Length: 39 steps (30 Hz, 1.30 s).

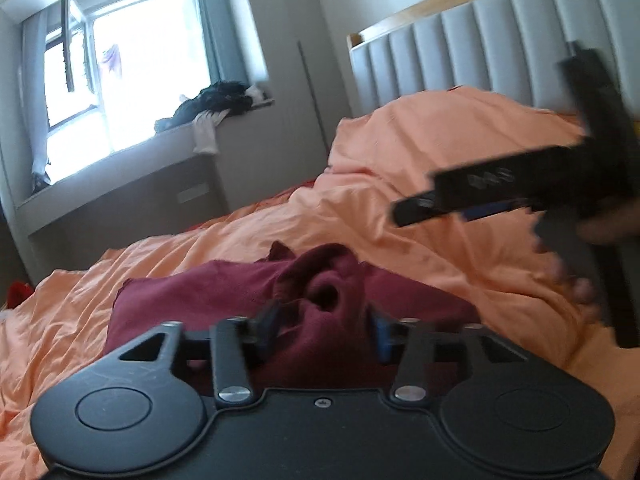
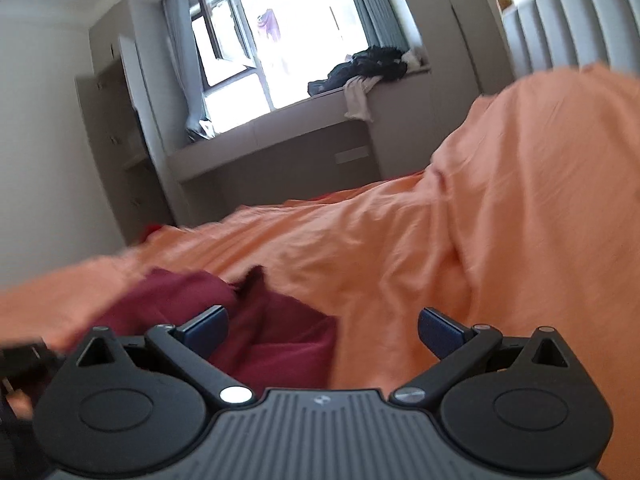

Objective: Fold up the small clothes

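A small maroon garment (image 1: 224, 292) lies crumpled on the orange bedcover (image 1: 420, 168). My left gripper (image 1: 326, 322) is shut on a bunched fold of the maroon garment, which bulges up between its blue pads. My right gripper (image 2: 322, 334) is open and empty, just above the bed; the garment (image 2: 272, 340) lies under and beside its left finger (image 2: 204, 328). In the left wrist view the right gripper (image 1: 404, 214) appears blurred at the right, held in a hand above the bedcover.
A grey padded headboard (image 1: 480, 48) stands behind the bed. A window bench (image 2: 280, 120) with a pile of dark clothes (image 2: 368, 64) lies beyond the bed. A red item (image 1: 16, 292) shows at the bed's far left edge.
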Motion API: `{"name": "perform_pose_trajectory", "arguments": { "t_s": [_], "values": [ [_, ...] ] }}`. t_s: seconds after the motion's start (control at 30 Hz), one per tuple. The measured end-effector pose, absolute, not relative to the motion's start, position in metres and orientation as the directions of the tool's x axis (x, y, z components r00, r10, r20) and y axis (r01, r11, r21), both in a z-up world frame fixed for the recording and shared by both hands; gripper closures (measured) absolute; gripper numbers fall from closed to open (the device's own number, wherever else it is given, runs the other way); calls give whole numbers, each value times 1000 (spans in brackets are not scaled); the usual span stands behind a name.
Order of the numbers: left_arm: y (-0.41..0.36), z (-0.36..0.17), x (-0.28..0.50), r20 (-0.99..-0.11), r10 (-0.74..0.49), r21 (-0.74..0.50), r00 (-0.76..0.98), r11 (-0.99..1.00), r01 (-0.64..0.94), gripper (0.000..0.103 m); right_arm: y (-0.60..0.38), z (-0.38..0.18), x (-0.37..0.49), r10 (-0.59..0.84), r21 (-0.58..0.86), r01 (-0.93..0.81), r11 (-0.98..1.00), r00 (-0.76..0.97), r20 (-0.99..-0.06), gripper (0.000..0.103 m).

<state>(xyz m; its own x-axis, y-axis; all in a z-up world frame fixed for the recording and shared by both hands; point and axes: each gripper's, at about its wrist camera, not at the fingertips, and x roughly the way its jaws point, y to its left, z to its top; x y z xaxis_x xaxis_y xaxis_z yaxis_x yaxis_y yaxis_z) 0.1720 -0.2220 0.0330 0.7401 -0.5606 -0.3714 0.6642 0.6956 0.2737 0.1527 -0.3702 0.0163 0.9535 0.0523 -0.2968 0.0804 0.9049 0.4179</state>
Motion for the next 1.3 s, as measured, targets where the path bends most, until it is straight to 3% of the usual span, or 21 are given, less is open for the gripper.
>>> {"name": "perform_pose_trajectory", "arguments": {
  "t_s": [0.03, 0.23, 0.4, 0.47, 0.5, 0.6, 0.7, 0.83, 0.93, 1.0, 1.1, 1.3],
  "values": [
    [-219, 34, 168, -360, -566, 280, 742, 693, 664, 36, -371, 16, 156, 83, 453, 60, 889, 954, -289, 0],
    [-203, 42, 146, -326, -557, 323, 764, 694, 644, 23, -369, 12, 175, 200, 579, -31, 815, 952, -231, 0],
    [-183, 50, 139, -309, -500, 367, 809, 722, 586, 23, -356, 15, 203, 305, 594, -140, 793, 934, -188, 0],
    [-176, 50, 141, -318, -469, 381, 824, 733, 564, 23, -349, 15, 214, 326, 588, -164, 792, 928, -181, 9],
    [-173, 50, 142, -321, -459, 389, 828, 733, 558, 26, -345, 15, 218, 334, 584, -170, 794, 924, -184, 17],
    [-168, 48, 143, -323, -442, 418, 837, 726, 545, 33, -331, 15, 229, 356, 563, -190, 805, 913, -201, 28],
    [-173, 47, 140, -318, -444, 447, 838, 709, 545, 39, -320, 14, 234, 365, 542, -189, 819, 900, -237, 32],
    [-179, 42, 140, -326, -418, 505, 848, 681, 530, 59, -316, 4, 238, 377, 571, -167, 804, 885, -272, 33],
    [-178, 41, 139, -339, -411, 507, 846, 678, 532, 69, -319, -4, 238, 371, 610, -147, 779, 892, -259, 56],
    [-176, 41, 138, -349, -416, 486, 840, 685, 542, 74, -318, -5, 237, 350, 606, -133, 784, 901, -255, 82],
    [-174, 43, 136, -345, -419, 467, 840, 700, 541, 79, -318, 1, 231, 321, 584, -141, 799, 922, -217, 90],
    [-178, 46, 136, -363, -450, 417, 816, 704, 574, 83, -325, 20, 210, 243, 510, -141, 848, 960, -138, 92]
  ]
}}
